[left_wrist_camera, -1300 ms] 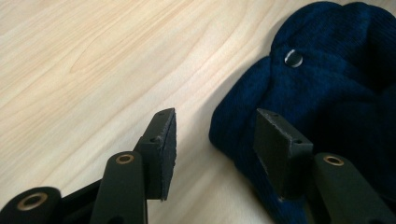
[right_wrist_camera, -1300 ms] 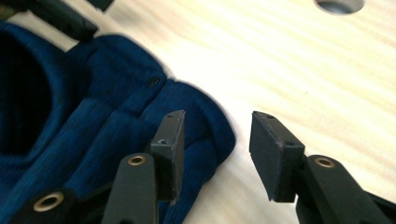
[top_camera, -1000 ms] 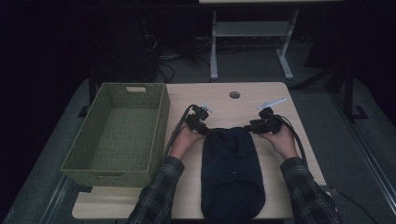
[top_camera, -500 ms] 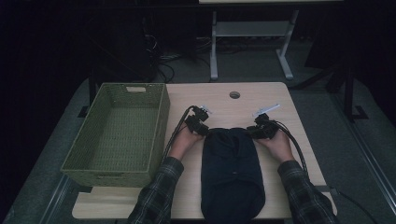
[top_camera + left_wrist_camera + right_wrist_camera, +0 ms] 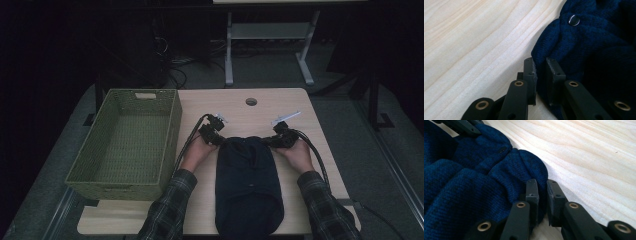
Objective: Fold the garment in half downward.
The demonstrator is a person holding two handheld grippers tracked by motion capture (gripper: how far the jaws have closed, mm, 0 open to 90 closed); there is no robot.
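Pinching the dark-blue knitted garment [image 5: 248, 187] at its far corners, at ten and two o'clock, both grippers' fingers have just been closing on cloth, likely to lift it evenly off the pale wooden counter [image 5: 235, 107]: left gripper [image 5: 541, 72], right gripper [image 5: 542, 195].

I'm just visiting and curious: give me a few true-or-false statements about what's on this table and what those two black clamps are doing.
1. The green basket is empty. True.
2. Both grippers pinch the dark blue garment. True: the left gripper and right gripper have just been closing on its cloth.
3. The garment lies inside the basket. False: it lies on the table, right of the basket.
4. The grippers hold its near end. False: its far corners.
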